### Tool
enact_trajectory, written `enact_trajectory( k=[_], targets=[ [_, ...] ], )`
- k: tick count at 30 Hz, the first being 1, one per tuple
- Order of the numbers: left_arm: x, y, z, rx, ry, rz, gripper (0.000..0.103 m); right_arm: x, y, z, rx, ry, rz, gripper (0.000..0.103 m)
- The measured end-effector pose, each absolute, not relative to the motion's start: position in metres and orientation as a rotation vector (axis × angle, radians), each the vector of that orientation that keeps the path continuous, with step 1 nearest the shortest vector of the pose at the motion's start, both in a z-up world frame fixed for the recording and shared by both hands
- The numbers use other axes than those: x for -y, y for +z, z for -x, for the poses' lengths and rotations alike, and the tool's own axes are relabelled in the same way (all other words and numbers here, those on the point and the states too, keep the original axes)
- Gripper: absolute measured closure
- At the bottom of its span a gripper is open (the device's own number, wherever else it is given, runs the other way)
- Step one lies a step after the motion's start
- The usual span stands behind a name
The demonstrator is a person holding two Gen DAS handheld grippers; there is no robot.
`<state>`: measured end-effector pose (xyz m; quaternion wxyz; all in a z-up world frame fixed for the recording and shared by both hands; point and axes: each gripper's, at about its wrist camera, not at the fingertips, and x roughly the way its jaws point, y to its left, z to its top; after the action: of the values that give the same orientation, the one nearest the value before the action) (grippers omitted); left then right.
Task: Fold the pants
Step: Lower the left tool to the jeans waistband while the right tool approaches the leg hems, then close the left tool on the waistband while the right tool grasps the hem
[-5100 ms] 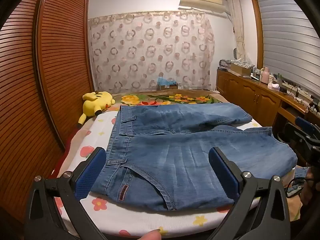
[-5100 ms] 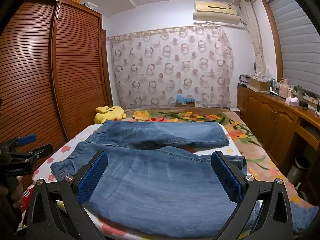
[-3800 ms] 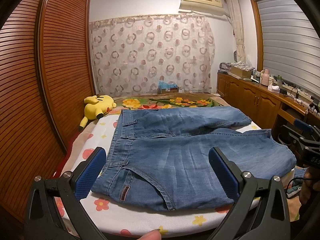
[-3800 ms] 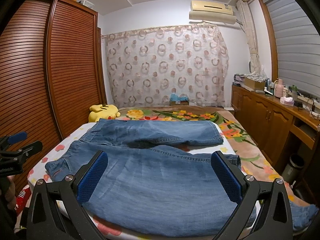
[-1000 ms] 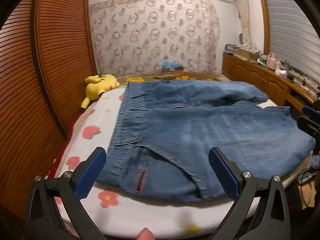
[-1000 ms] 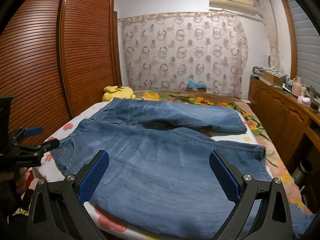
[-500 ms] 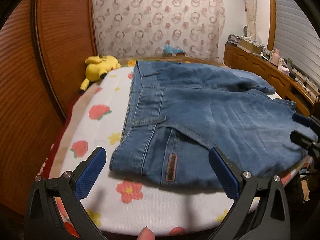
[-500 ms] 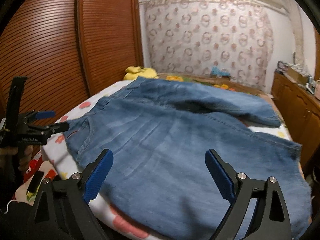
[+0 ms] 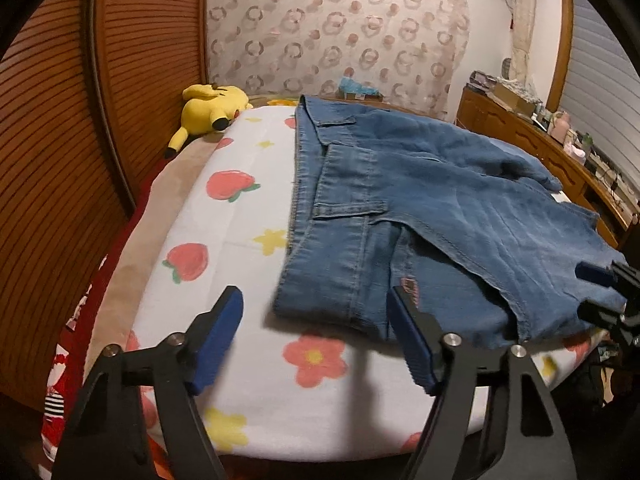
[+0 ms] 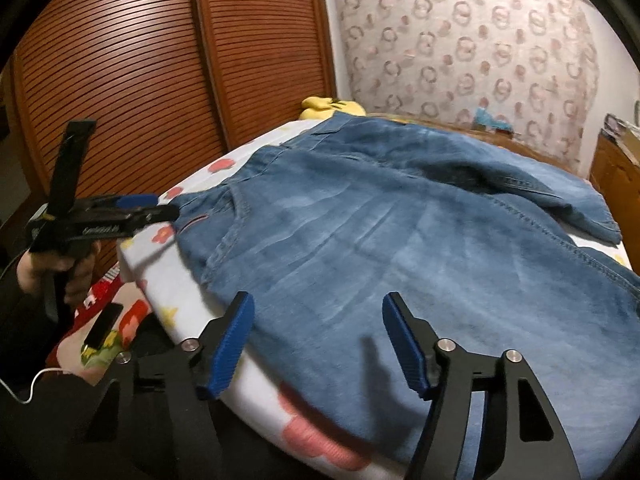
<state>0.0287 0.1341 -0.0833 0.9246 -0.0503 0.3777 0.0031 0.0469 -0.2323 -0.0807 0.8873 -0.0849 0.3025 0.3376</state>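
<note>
Left wrist view: I see my left gripper point(image 9: 314, 336) above the flowered sheet point(image 9: 248, 184), its blue pads apart and having just been closing, with the near waistband corner of the pants point(image 9: 420, 216) lying just beyond the tips and nothing pressed between them. The denim lies flat across the bed, waistband toward the wardrobe doors point(image 9: 52, 120), legs running off to the right. Only this view shows the waistband loops, the brown leather patch point(image 9: 410, 286), the whole yellow plush toy point(image 9: 212, 106) at the far corner, and the wooden sideboard point(image 9: 532, 140). My right gripper appears here merely as dark tips at the right edge. Right wrist view: my right gripper point(image 10: 318, 344) hovers over the near leg's edge, pads likewise apart and just narrowing, cloth below them but ungripped. This view alone shows the hand point(image 10: 60, 268) carrying the left tool, and a dark phone point(image 10: 102, 326) with a white cable point(image 10: 28, 384) below the mattress.
</note>
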Motion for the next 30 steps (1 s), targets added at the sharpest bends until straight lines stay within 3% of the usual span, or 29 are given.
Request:
enact_trajectory(
  k=[5,15,25,30],
  targets=[
    [-0.140,-0.091,-0.036,-0.809,0.001,0.115,0.039,0.243,-0.083,-0.047,-0.649,0.710,0.179,0.037],
    [-0.140,-0.097,-0.040,-0.818,-0.021,0.137,0.047,0.239,-0.089,-0.035,-0.686,0.701,0.209,0.037],
    [-0.139,-0.095,-0.040,-0.800,-0.040,0.162,0.065,0.235,-0.091,-0.031,-0.692,0.672,0.228,0.044],
    [-0.136,-0.092,-0.035,-0.779,-0.046,0.162,0.075,0.237,-0.093,-0.030,-0.691,0.707,0.216,0.072]
  ],
)
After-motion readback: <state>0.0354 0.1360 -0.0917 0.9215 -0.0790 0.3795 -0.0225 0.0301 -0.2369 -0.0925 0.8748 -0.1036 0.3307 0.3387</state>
